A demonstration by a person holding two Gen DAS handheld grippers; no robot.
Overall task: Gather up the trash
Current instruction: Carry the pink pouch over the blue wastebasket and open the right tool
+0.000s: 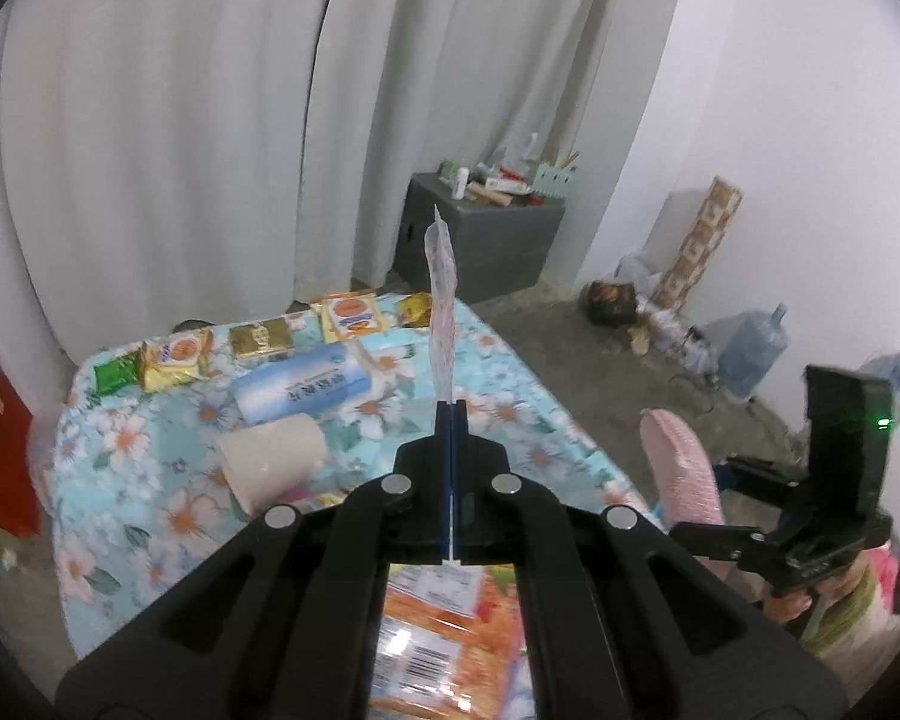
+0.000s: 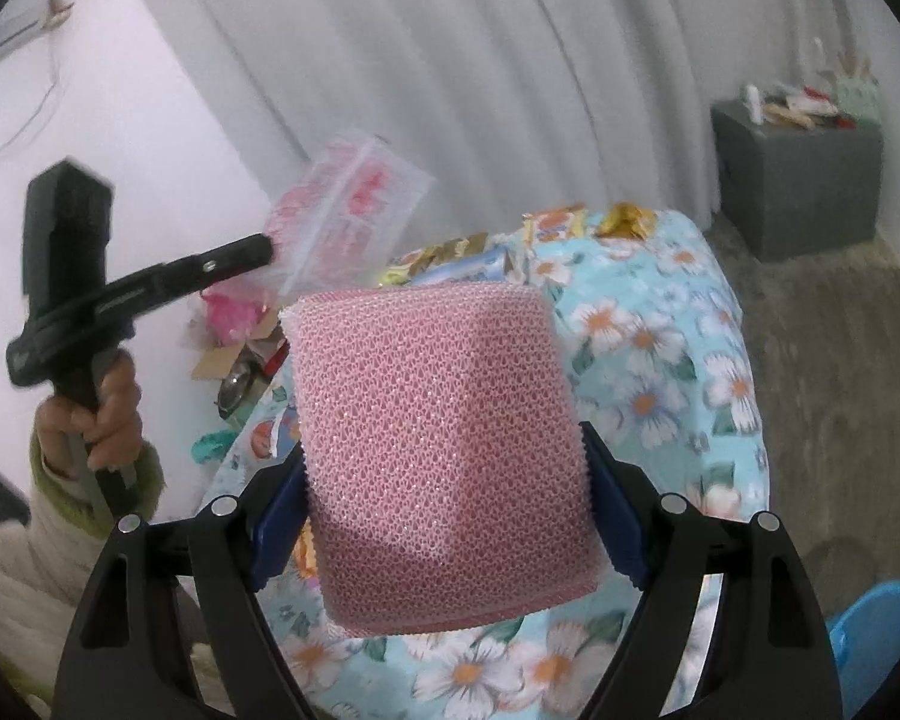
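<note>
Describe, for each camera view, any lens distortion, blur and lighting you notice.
Left wrist view: fisheye bends the white pleated curtains; the thin clear plastic wrapper in the left gripper looks sharp; light is flat and soft. Right wrist view: the pink mesh sponge in the right gripper is sharp, while the same wrapper is motion-blurred.

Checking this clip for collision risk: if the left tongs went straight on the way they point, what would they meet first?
Beyond the clear wrapper that the left tongs pinch, the line seems to pass above the flowered table towards the grey box by the curtain. Depth is unclear; nothing nearer shows.
</note>
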